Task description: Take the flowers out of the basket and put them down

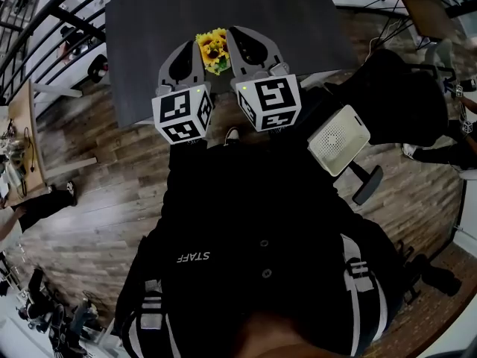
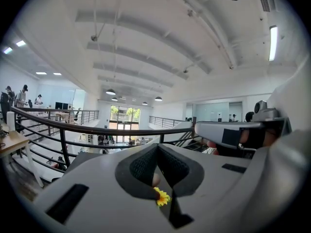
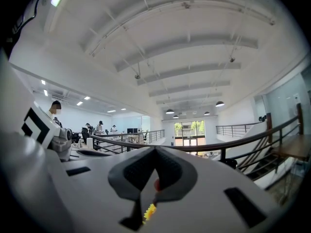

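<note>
The dark grey worktop (image 1: 298, 21) is filling the upper part of the head view. A person in a black jacket (image 1: 261, 237) is standing at its near edge and is holding both tools out about level over it, side by side.

The left claw (image 1: 189, 45) is showing its jaws together, and their dark pads are meeting at the tips in the left gripper view (image 2: 158, 147). The right claw (image 1: 240, 34) is also having its jaws pressed together (image 3: 155, 149). Neither one is clamping on anything.

The marker cubes (image 1: 182, 114) are sitting at the rear of each tool, close to the person's chest.

The flowers (image 1: 212, 49), a small yellow bunch with green leaves, are resting on the worktop in the narrow space between the two claws. I cannot tell if the blooms are touching their sides. One yellow bloom is peeking through the slit under the left jaws (image 2: 162, 197), and another under the right jaws (image 3: 149, 211).
</note>
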